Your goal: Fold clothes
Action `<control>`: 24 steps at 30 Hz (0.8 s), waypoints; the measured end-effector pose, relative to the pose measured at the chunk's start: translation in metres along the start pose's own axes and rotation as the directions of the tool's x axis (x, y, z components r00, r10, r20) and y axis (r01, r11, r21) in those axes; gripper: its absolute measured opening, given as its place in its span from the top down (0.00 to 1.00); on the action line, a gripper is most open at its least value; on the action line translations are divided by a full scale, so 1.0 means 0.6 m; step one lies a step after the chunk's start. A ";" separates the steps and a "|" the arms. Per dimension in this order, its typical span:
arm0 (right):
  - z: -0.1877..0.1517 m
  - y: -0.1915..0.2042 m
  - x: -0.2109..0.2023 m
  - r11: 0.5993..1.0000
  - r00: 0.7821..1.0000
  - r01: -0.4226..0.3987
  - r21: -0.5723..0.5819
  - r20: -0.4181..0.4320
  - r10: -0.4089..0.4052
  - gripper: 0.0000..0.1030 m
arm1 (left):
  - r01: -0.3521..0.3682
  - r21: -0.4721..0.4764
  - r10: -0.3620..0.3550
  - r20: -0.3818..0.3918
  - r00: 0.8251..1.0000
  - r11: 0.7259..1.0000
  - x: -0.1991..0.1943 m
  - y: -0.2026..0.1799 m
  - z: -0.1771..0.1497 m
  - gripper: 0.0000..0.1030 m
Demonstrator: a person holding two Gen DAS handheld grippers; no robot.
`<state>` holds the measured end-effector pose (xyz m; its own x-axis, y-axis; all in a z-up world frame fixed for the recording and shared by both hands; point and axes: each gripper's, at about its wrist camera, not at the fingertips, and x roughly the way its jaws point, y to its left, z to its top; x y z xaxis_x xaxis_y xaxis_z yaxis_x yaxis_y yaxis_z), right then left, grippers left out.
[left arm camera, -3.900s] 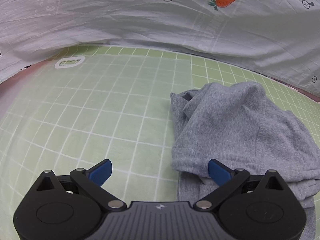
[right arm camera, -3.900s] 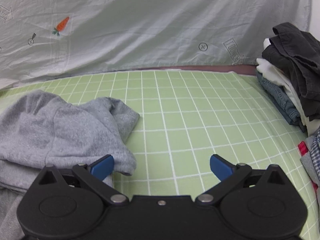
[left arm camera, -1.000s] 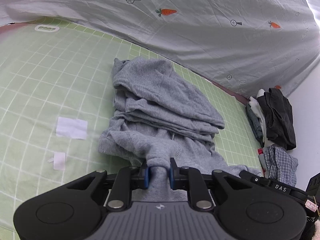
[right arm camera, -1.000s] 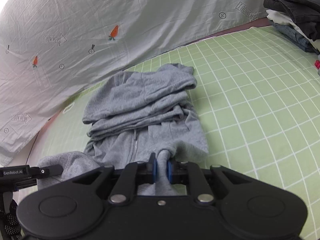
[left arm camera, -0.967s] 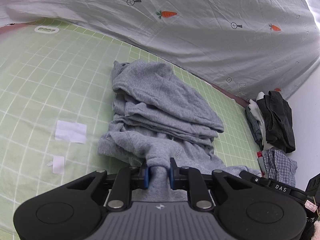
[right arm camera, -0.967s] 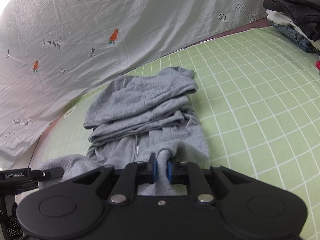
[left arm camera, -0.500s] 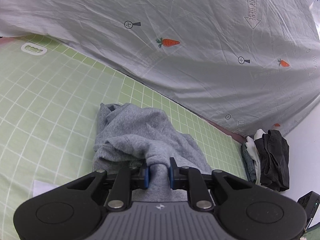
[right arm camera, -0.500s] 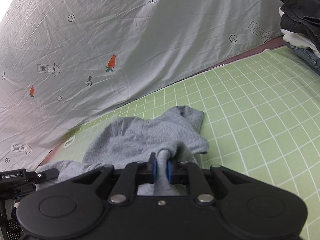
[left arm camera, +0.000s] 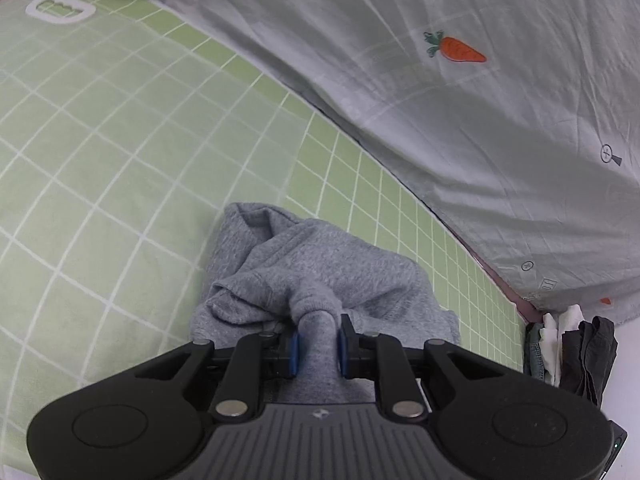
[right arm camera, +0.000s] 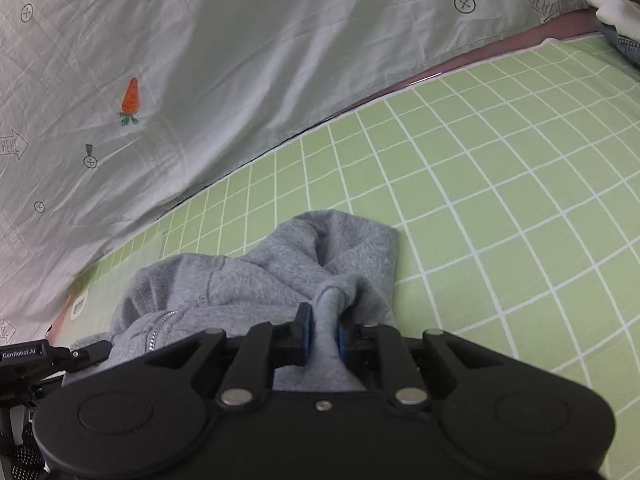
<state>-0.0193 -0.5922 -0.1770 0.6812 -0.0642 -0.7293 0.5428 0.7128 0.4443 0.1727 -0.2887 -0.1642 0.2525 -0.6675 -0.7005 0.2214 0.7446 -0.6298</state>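
A grey zip-up hoodie (left arm camera: 320,264) lies bunched on the green grid mat (left arm camera: 120,140). My left gripper (left arm camera: 317,344) is shut on a pinched fold of the hoodie, and the cloth runs back between its blue pads. In the right wrist view the hoodie (right arm camera: 256,276) shows its zipper at the left. My right gripper (right arm camera: 322,334) is shut on another fold of it. The left gripper's body (right arm camera: 44,356) shows at the left edge. Most of the hoodie is hidden under the gripper bodies.
A white sheet with carrot prints (left arm camera: 480,100) hangs behind the mat (right arm camera: 500,208). A pile of dark, white and denim clothes (left arm camera: 568,356) sits at the mat's far right end, and part of it shows in the right wrist view (right arm camera: 616,8).
Both grippers, still shut on the hoodie, have moved forward toward the back sheet. The hoodie's near part has been carried over its far part, so less of it shows.
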 end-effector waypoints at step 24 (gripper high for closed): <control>-0.056 -0.039 -0.160 0.993 0.986 0.113 0.042 0.120 -0.117 0.19 | -0.048 0.053 0.042 0.125 0.991 0.997 -0.135 -0.015 -0.043 0.60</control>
<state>-0.1138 -0.5794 -0.1352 0.6670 -0.2302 -0.7086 0.6362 0.6710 0.3809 0.1261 -0.2414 -0.1101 0.3772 -0.6303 -0.6786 0.2581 0.7752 -0.5766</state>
